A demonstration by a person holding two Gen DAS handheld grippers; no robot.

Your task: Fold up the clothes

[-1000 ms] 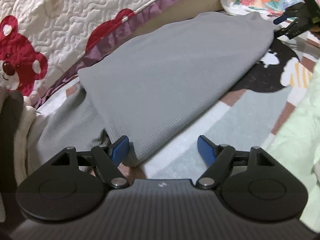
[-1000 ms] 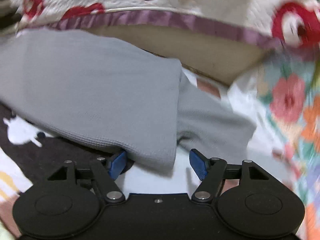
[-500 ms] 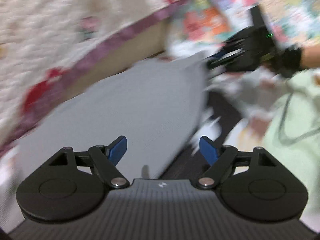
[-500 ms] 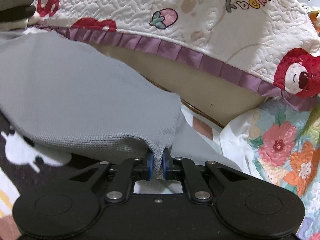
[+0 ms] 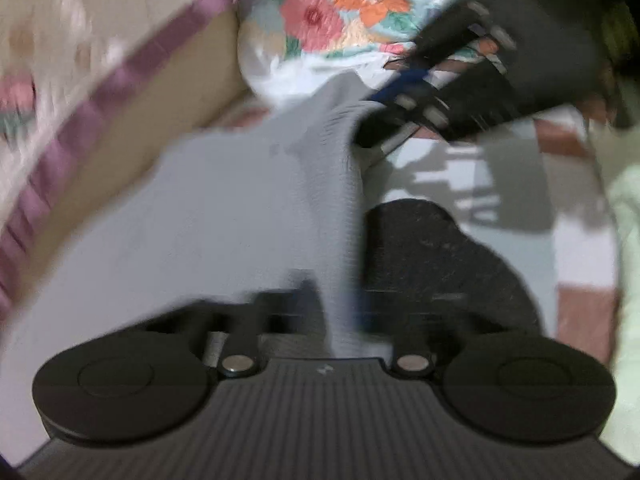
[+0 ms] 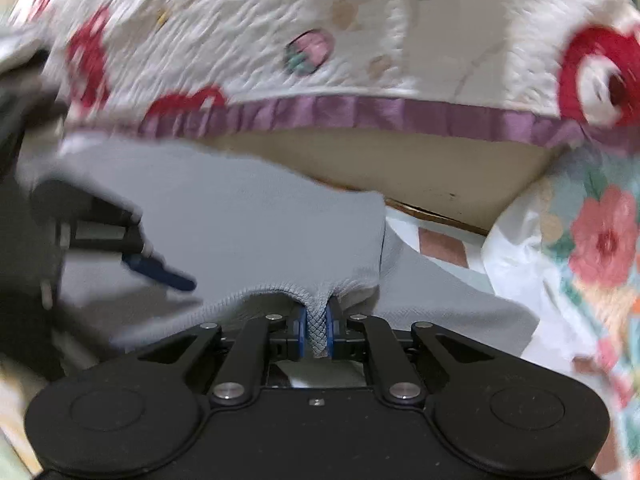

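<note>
We have the grey garment (image 6: 248,216) spread on the patterned bedding (image 5: 520,216) below the quilt (image 6: 320,32), mid-fold, we judge. Next we should carry the hem across together. Open bedding lies nearside. Our right gripper (image 6: 316,336) pinches its ribbed hem; our left gripper (image 5: 340,320) seems clamped on the edge, though blurred.

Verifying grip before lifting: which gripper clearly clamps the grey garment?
The right gripper: its jaws pinch the ribbed hem of the grey garment. The left gripper is too blurred to confirm.
</note>
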